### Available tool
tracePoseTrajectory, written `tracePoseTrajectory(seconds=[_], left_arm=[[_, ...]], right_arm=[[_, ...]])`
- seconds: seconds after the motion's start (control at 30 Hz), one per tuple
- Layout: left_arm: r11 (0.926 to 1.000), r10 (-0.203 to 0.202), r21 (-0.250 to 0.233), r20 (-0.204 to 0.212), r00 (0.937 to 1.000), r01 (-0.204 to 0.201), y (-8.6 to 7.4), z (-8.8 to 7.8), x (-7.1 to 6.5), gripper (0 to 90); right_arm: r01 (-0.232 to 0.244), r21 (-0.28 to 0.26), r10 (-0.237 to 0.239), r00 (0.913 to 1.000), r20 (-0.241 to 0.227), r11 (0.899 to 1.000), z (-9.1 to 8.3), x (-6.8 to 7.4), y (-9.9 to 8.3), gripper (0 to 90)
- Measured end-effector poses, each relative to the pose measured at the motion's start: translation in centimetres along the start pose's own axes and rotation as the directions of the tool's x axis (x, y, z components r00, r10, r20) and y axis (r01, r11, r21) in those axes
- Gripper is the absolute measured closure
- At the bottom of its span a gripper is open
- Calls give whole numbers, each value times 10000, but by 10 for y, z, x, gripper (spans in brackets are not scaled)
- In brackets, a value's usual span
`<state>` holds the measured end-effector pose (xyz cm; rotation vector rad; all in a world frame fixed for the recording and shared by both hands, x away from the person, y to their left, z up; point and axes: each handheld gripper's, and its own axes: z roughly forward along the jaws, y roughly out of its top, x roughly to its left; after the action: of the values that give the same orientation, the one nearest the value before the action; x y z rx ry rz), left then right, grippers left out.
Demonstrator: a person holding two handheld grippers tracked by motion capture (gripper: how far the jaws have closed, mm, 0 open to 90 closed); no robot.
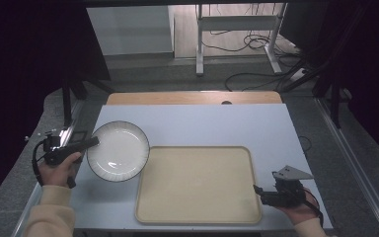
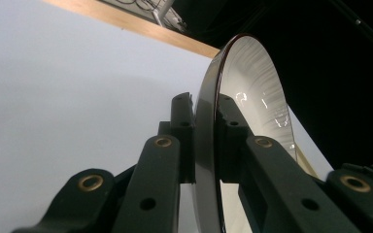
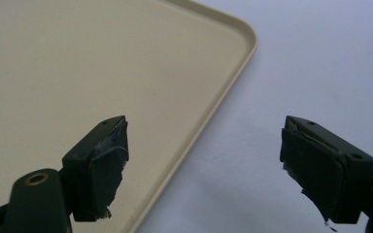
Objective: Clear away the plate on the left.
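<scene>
From the high view, I see the left gripper (image 1: 93,142) clamped on the rim of the white plate (image 1: 118,150), at about nine o'clock of the plate. That plate sits at nine o'clock of the beige tray (image 1: 197,185), and its right edge seems to overlap the tray's left rim; I judge it is lifted and tilted, not yet set down. My right gripper (image 1: 256,190) waits at four o'clock of the tray, at its near right corner, holding nothing.

Along the left gripper view, the two black jaws press the plate (image 2: 252,92) edge between them, so the pick-up is done.

Through the right gripper view, the jaws stand wide apart over the tray's corner (image 3: 223,92) and the grey table (image 3: 311,63).

I judge that the carrying and the placing on the tray are left.
</scene>
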<state>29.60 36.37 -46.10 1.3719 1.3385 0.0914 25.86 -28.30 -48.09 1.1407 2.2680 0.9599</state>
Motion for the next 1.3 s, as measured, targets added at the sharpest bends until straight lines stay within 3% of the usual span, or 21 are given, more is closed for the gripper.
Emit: tracePoseTrajectory(seconds=[0.6, 1.3], left_arm=[[9989, 411, 223, 499, 9979, -423, -1, 11, -25, 812], [9966, 591, 518, 887, 9943, -639, -3, 26, -43, 810]], right_arm=[[127, 53, -127, 9999, 42, 9999, 1, 3, 1, 186], [112, 57, -112, 9999, 40, 9999, 1, 2, 1, 186]])
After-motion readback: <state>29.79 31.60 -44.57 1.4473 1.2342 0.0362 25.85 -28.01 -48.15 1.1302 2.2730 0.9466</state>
